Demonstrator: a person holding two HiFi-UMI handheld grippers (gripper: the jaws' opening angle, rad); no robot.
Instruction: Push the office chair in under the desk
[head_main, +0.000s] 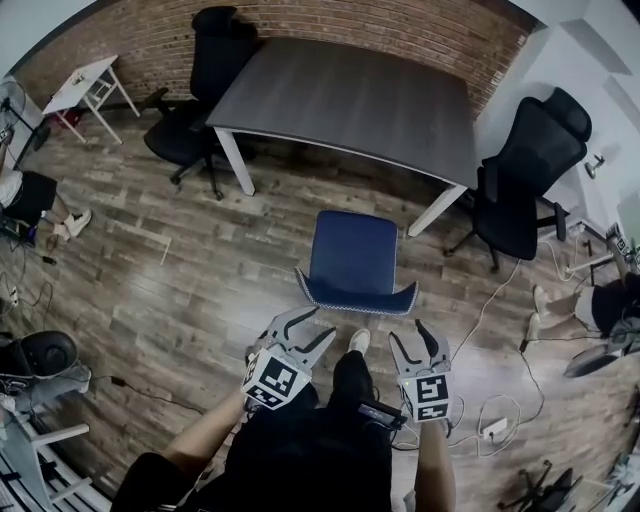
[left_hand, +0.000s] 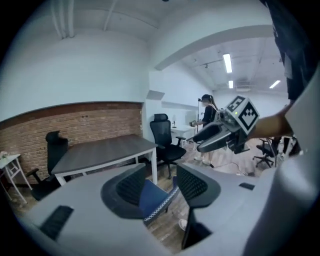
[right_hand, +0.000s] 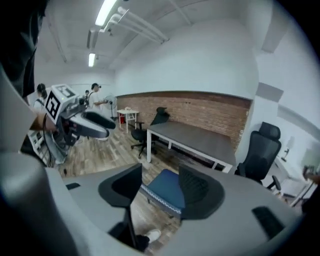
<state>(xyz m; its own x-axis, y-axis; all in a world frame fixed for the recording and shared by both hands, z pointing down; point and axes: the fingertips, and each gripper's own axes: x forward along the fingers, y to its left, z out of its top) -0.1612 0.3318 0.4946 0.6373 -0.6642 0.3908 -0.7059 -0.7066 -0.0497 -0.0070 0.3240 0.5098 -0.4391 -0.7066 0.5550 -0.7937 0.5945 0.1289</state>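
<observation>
Office chair (head_main: 352, 252), front toward desk (head_main: 350, 100)

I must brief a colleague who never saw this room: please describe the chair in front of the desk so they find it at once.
Find the grey desk against the brick wall. On the wooden floor before its near edge stands the blue chair. It alone is blue: the chair at one desk end and the chair at the other end are black and high-backed.

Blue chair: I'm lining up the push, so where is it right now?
In the head view the blue chair stands at centre, short of the grey desk, its backrest just ahead of the left gripper and right gripper.
</observation>
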